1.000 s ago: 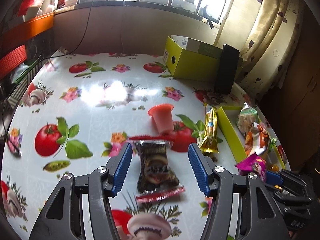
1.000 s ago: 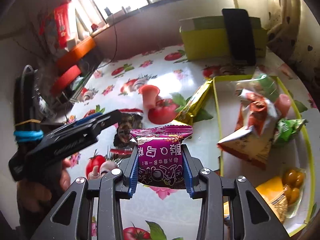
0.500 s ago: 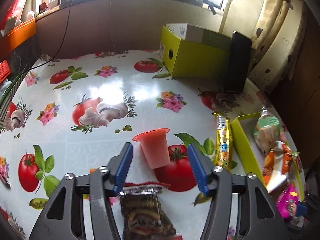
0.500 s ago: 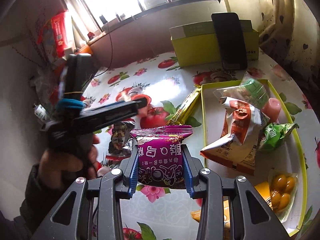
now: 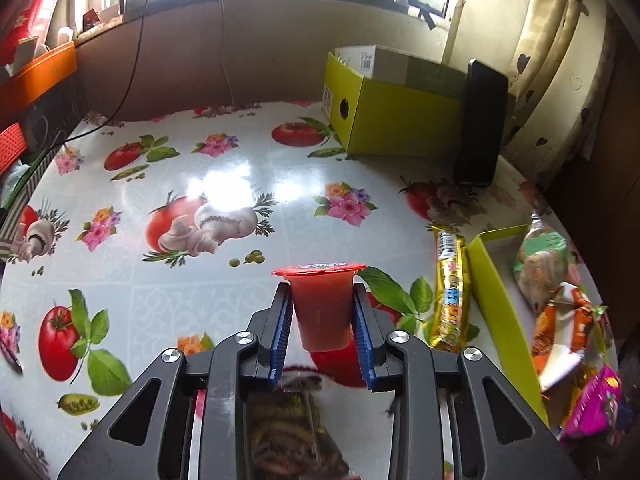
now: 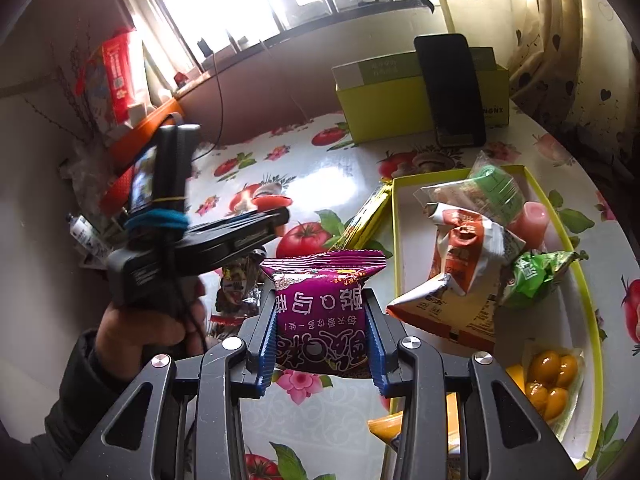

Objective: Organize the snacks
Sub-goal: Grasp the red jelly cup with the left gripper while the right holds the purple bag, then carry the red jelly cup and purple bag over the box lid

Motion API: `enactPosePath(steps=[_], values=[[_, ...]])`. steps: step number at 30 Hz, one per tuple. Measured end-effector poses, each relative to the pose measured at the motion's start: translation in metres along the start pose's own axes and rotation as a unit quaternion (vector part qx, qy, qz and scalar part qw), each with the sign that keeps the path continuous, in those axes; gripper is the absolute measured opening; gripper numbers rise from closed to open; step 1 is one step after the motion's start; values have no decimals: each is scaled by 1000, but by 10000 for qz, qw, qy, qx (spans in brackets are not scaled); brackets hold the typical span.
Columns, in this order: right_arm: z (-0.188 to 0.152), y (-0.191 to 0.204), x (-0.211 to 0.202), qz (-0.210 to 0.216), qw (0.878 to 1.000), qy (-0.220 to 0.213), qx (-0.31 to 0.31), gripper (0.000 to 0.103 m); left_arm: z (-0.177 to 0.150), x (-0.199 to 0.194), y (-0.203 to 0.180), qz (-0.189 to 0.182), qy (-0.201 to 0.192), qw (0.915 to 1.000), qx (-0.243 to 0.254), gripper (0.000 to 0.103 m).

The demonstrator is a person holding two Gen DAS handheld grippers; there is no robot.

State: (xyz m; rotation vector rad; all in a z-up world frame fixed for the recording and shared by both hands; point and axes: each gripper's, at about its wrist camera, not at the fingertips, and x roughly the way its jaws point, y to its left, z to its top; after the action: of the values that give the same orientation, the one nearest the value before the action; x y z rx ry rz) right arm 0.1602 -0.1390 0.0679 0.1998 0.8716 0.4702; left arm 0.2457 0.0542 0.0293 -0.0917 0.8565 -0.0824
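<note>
My left gripper [image 5: 321, 300] is shut on a red jelly cup [image 5: 321, 304] that lies on its side on the table. A dark snack packet [image 5: 288, 432] lies under the gripper. My right gripper [image 6: 322, 304] is shut on a purple snack packet [image 6: 322, 312], held above the table just left of the yellow tray [image 6: 596, 320]. The tray holds several snacks; its wall also shows in the left wrist view [image 5: 496, 292]. A gold snack bar [image 5: 450, 292] lies beside the tray's left wall. The left gripper [image 6: 276, 220] shows in the right wrist view.
A yellow-green box [image 5: 396, 120] stands at the back right with a black phone [image 5: 480, 124] leaning on it. The table has a tomato-print cloth [image 5: 224, 184]. An orange crate [image 5: 36, 76] sits at the far left.
My left gripper moved forward past the dark packet and closed on the red jelly cup. My right gripper kept its hold on the purple packet and rose a little.
</note>
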Motion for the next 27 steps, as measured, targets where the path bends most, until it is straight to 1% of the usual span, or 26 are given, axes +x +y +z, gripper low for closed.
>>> enactPosePath(steps=[5,12,21,27], values=[[-1,1,-13,14,9999,-112,12,36,-9,-35,-3,-38,-223,9997,-34,30],[-9,4,-36,18,9997,-249,9,36,-31,-84,-13,-162,-466,9988,-22,30],[-20,1,-60,-16,9993,-385,19,36,-54,-122,-29,-153,-632,9979,-5,30],[-28,-5,-68,-28,9991,-406,72,36,-66,-135,-41,-189,-654,9977,36,30]])
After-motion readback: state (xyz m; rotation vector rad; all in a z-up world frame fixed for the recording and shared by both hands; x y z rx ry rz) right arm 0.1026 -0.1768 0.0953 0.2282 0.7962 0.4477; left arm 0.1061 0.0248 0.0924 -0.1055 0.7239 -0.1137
